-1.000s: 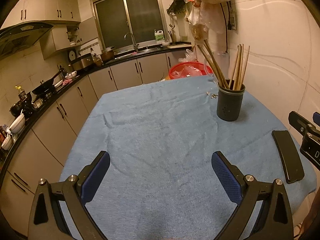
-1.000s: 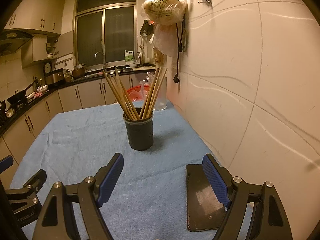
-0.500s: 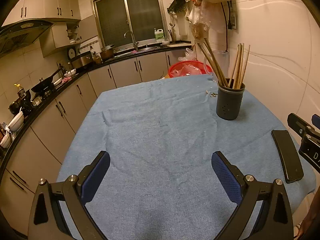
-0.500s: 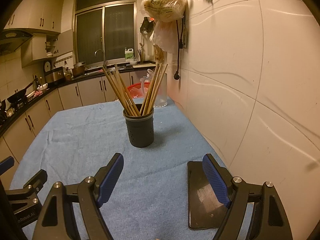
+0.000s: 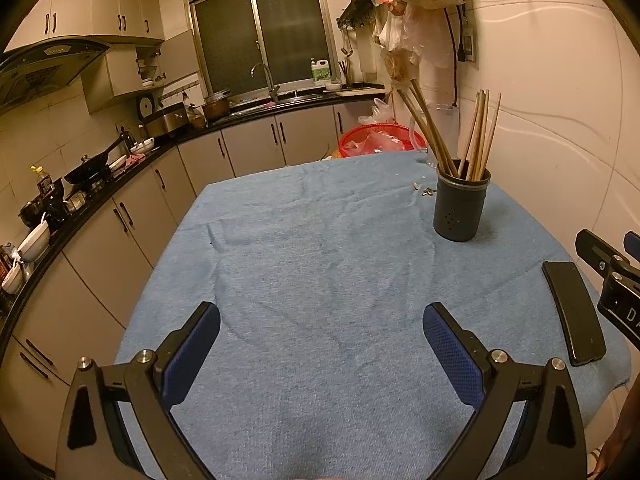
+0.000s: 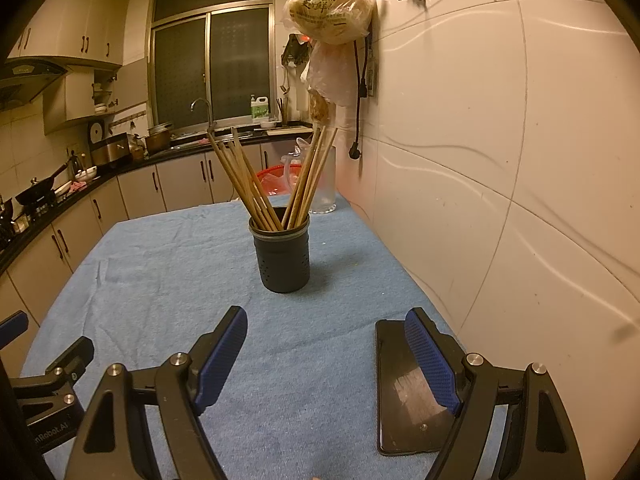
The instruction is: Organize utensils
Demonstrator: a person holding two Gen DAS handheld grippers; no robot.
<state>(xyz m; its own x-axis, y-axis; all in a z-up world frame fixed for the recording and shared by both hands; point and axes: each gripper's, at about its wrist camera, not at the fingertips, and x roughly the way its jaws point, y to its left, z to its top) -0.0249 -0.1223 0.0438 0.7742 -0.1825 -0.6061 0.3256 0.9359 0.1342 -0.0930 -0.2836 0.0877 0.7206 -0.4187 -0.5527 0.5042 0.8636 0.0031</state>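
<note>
A dark round utensil holder (image 5: 461, 208) (image 6: 283, 256) stands upright on the blue cloth (image 5: 312, 264) near the wall. Several wooden chopsticks (image 5: 452, 136) (image 6: 272, 184) lean out of it in two bunches. My left gripper (image 5: 320, 332) hovers open over bare cloth, well short of the holder and to its left. In the right wrist view my right gripper (image 6: 326, 334) is open and empty, with the holder straight ahead beyond its fingertips. Part of the right gripper (image 5: 608, 276) shows at the right edge of the left wrist view.
A black phone (image 6: 408, 388) (image 5: 572, 312) lies flat on the cloth under my right gripper's right finger. A clear pitcher (image 6: 320, 180) stands behind the holder. Small scraps (image 5: 424, 189) lie left of the holder. The wall runs close along the right; counters curve along the left.
</note>
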